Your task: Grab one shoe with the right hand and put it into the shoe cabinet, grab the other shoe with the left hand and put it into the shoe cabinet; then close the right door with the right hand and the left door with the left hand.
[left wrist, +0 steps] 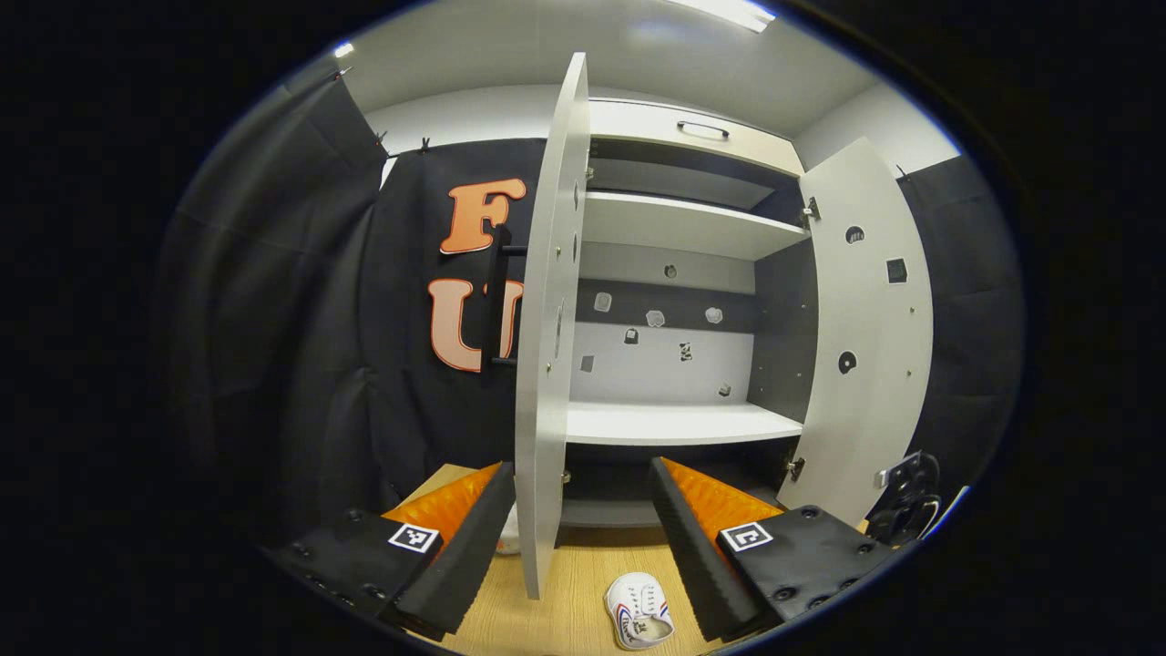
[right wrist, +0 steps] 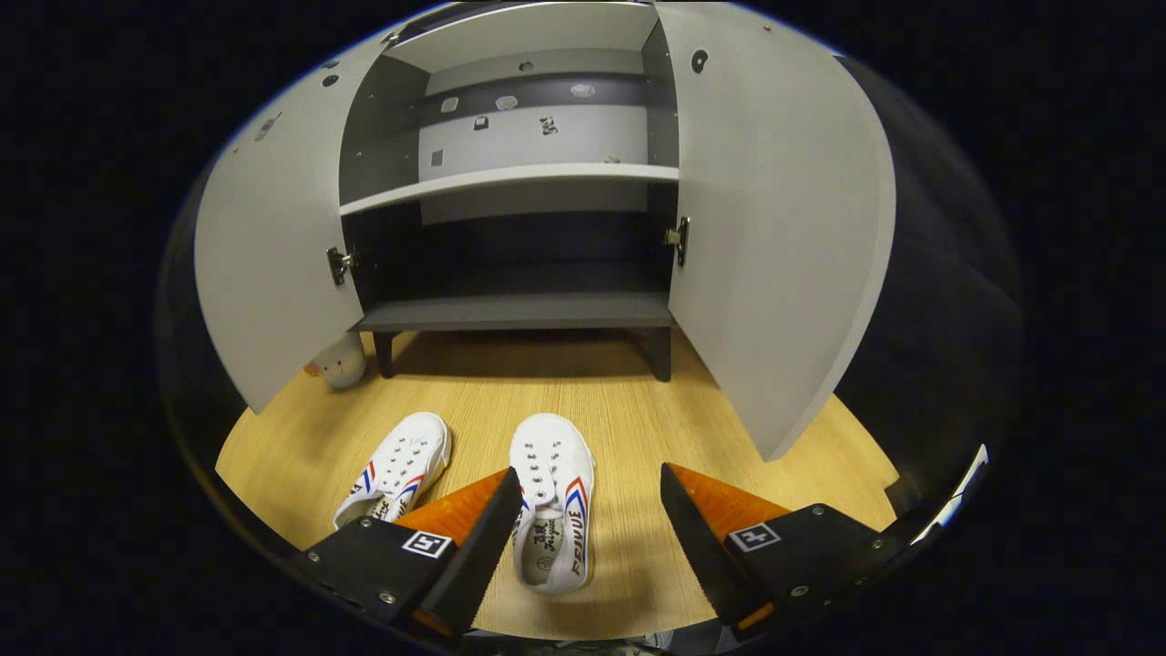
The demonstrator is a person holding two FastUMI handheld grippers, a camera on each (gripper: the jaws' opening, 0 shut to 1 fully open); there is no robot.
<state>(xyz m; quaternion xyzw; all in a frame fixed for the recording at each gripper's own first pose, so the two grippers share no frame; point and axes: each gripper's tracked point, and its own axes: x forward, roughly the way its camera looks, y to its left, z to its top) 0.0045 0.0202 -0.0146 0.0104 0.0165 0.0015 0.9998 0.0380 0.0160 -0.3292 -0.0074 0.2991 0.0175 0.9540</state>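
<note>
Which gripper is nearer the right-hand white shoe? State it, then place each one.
Right. The right gripper hangs open directly over that shoe, its fingers straddling it. The left gripper is open, raised facing the cabinet, a shoe low beneath it.

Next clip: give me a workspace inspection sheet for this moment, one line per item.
Surface: light wood-grain floor, shoes lying on it.
Job's things: two white canvas shoes with red-blue stripes, left one and right one, side by side before the grey two-door shoe cabinet; left door and right door open; shelves bare.
Clutter: small pale round object by the cabinet leg.
Grippers: right gripper open above the right shoe; left gripper open, raised.
Cables: nothing seen.
Surroundings: black cloth wall.
</note>
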